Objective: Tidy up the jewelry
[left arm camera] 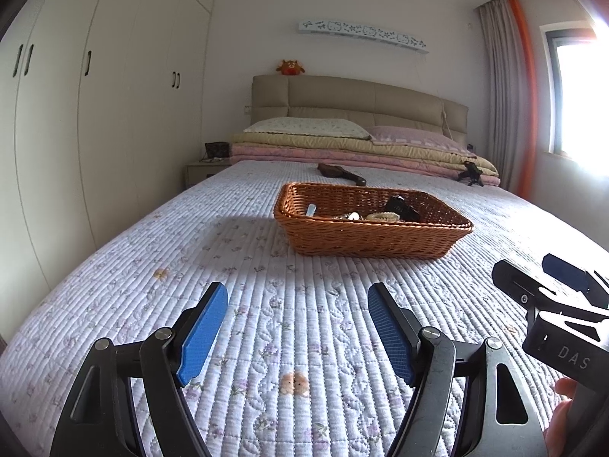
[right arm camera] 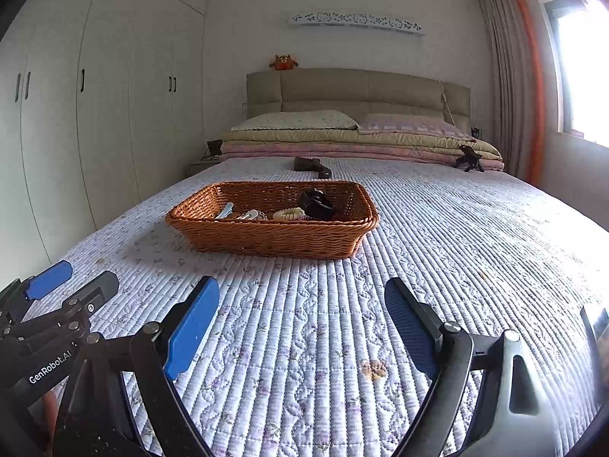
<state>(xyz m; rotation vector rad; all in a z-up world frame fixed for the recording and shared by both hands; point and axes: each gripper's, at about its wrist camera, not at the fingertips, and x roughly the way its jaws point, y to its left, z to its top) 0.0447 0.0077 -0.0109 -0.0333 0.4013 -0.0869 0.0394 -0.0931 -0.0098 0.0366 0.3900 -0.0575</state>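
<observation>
Right now I hold both tools low over the quilted bedspread [right arm camera: 342, 342], side by side. My left gripper [left arm camera: 297, 297] has its blue pads spread wide with only quilt between them; my right gripper [right arm camera: 302, 293] is spread just as wide and carries nothing. Ahead, well apart from both, sits the wicker basket [right arm camera: 266, 240] on the bed. Inside it I see a black hair claw [right arm camera: 315, 203], a pale coiled hair tie [right arm camera: 288, 213] and some light clips [right arm camera: 224, 210].
</observation>
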